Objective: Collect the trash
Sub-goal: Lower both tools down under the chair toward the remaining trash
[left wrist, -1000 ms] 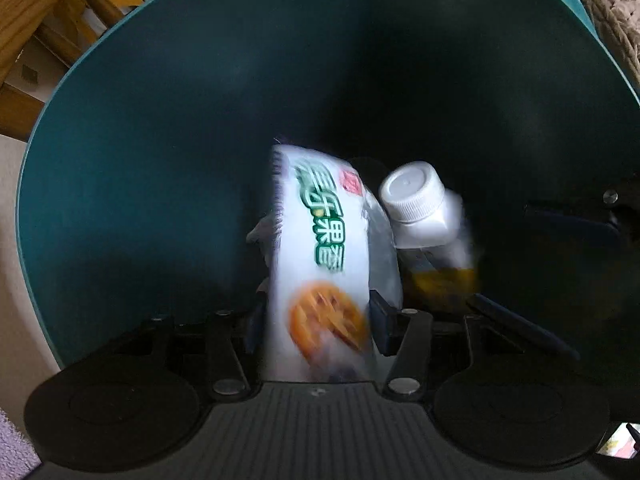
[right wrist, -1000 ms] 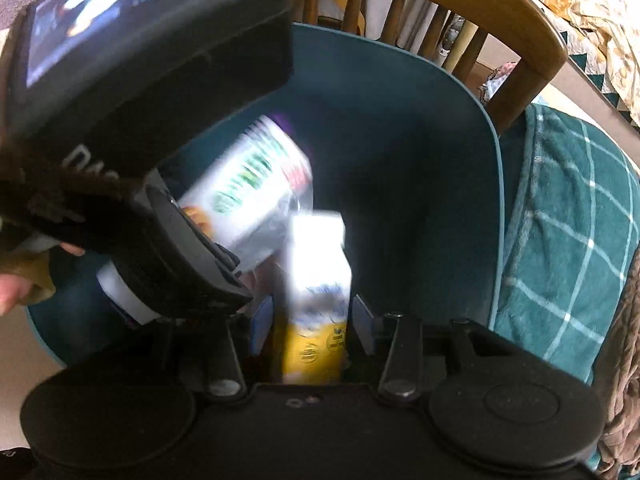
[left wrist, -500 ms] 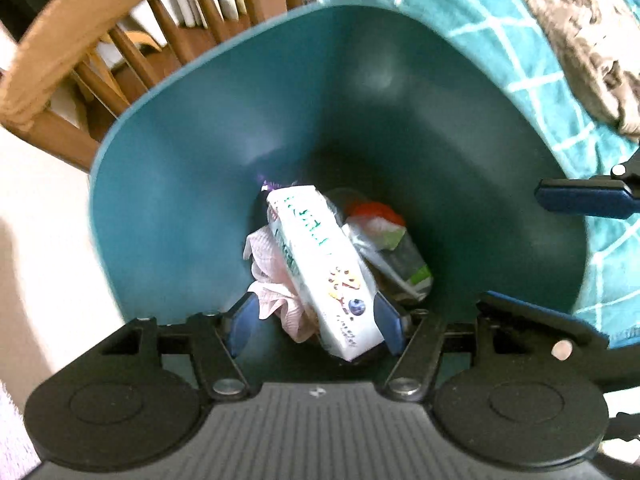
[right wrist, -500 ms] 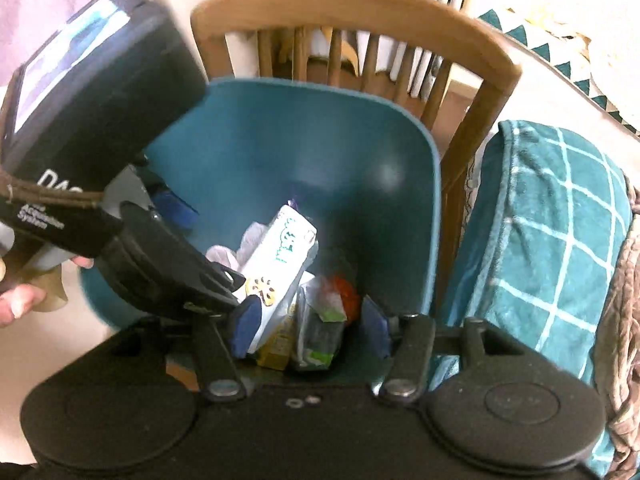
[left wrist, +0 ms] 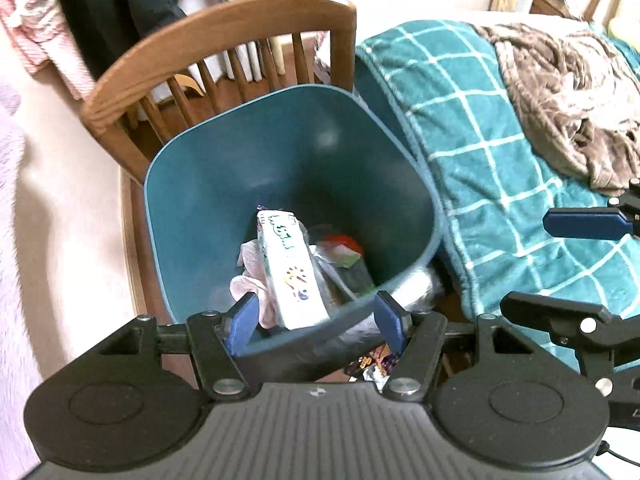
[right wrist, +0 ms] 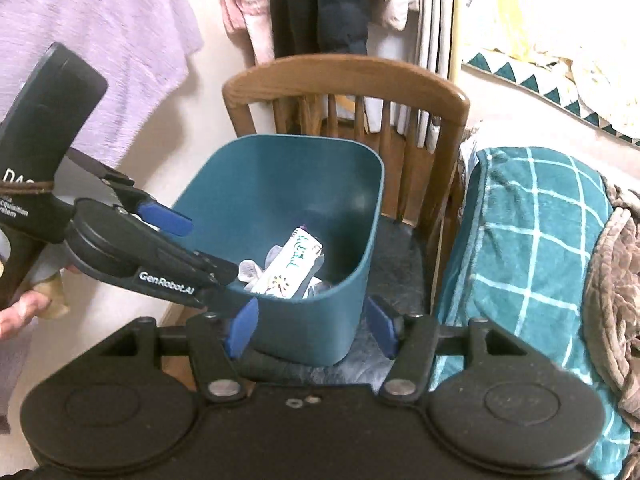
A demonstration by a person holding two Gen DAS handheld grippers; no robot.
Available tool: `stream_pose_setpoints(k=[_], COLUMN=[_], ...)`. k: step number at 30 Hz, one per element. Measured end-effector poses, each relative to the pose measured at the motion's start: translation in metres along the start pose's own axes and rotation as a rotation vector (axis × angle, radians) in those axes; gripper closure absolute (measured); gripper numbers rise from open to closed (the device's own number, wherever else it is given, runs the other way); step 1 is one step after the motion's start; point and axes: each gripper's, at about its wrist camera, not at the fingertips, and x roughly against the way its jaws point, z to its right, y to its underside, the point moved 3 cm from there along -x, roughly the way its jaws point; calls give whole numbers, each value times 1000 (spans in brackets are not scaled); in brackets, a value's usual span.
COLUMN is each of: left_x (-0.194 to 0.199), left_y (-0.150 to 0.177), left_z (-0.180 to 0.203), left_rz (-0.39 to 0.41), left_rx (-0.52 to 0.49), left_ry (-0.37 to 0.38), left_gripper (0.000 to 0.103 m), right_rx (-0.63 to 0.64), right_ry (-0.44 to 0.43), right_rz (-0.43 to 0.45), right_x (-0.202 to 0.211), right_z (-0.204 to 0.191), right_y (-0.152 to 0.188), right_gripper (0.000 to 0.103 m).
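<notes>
Teal checked blanket (left wrist: 472, 152), draped over bedding to the right of the bin and reaching down past its rim; a brown fleece throw (left wrist: 568, 92) lies on top of it, farther from the bin.

Wooden chair (right wrist: 344, 80), spindle-backed, directly behind the bin; the bin stands on its dark seat (right wrist: 400, 256), with the curved top rail rising above the bin's far wall.

Teal bin (right wrist: 280, 176), upright and open-topped, rounded-square in outline (the landmark for all positions given here).

Left gripper (left wrist: 316, 318), above the near rim of the bin and pointing down into it; its blue pads stand well apart and nothing lies between them. In the right wrist view it enters from the left of the bin, with part of a hand (right wrist: 24, 308) on its handle.

Right gripper (right wrist: 310, 326), in front of the bin and slightly to its right; jaws spread moderately wide and empty, the near wall of the bin showing in the gap.

White snack packet (left wrist: 290, 272), lying tilted inside the bin, one end propped toward the far wall.

Clear plastic bottle (left wrist: 344, 260) with a red-and-green label, inside the bin just right of the packet.

Crumpled pink tissue (left wrist: 250, 276), inside the bin, touching the packet's left side.
</notes>
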Motion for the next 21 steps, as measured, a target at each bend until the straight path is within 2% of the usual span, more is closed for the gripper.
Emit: stream_pose_setpoints(k=[8, 10, 12, 15, 19, 21], left_x=[46, 56, 65, 70, 65, 57], left_y=[47, 60, 72, 88, 106, 114], left_z=[55, 67, 79, 91, 100, 100], left_rz=[63, 73, 83, 87, 81, 78], left_rx=[114, 151, 189, 224, 223, 220], left_ry=[-25, -23, -15, 6, 34, 55], left_gripper=[32, 32, 26, 25, 24, 21], right_rx=[32, 38, 42, 42, -1, -34], right_ry=[-53, -68, -83, -85, -85, -73], right_rz=[69, 80, 91, 99, 75, 56], right_x=[61, 72, 84, 96, 99, 95], right_z=[17, 21, 25, 31, 41, 45], right_y=[51, 63, 76, 95, 116, 127], right_gripper=[41, 39, 32, 27, 21, 19])
